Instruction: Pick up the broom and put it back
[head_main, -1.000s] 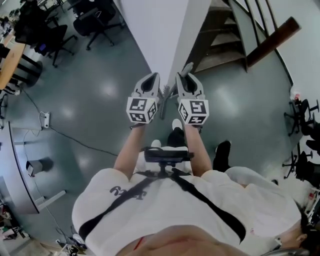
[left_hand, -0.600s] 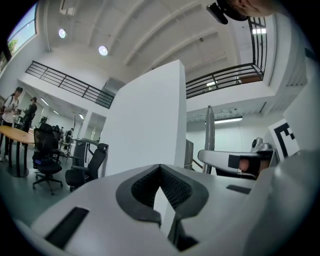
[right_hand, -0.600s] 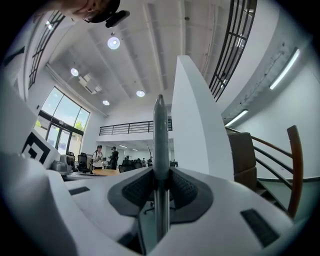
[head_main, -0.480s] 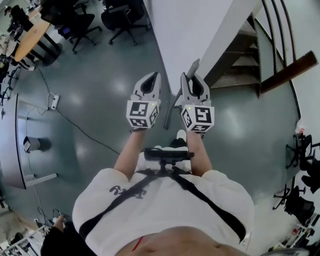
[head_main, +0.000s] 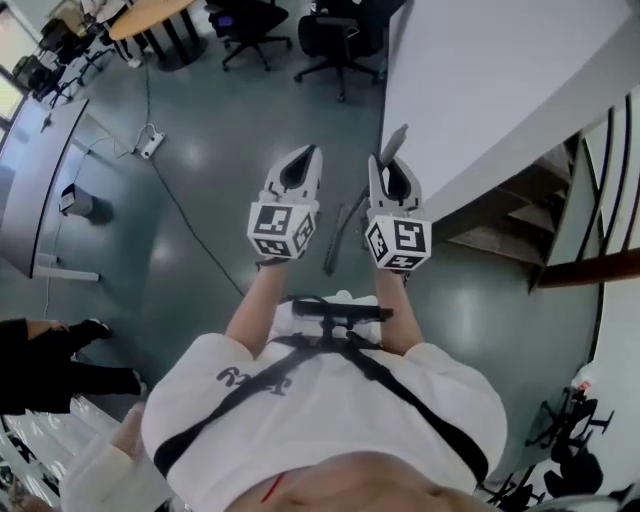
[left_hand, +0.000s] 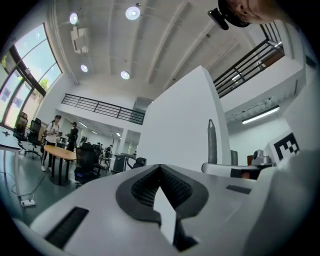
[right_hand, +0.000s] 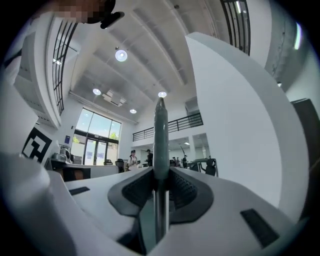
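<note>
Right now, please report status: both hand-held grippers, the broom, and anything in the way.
Right hand-held gripper shut on broom handle, handle upright. Left hand-held gripper shut, empty. White wall ahead to the right.

In the head view, the right tongs (head_main: 388, 168) cover the middle of the broom handle (head_main: 338, 232), and its brush end cannot be made out. The left edge cuts off a person (head_main: 50, 362). In the right gripper view, the distant figures (right_hand: 132, 159) are too small to tell.

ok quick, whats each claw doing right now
left claw: closed, empty
right claw: closed on the broom
</note>
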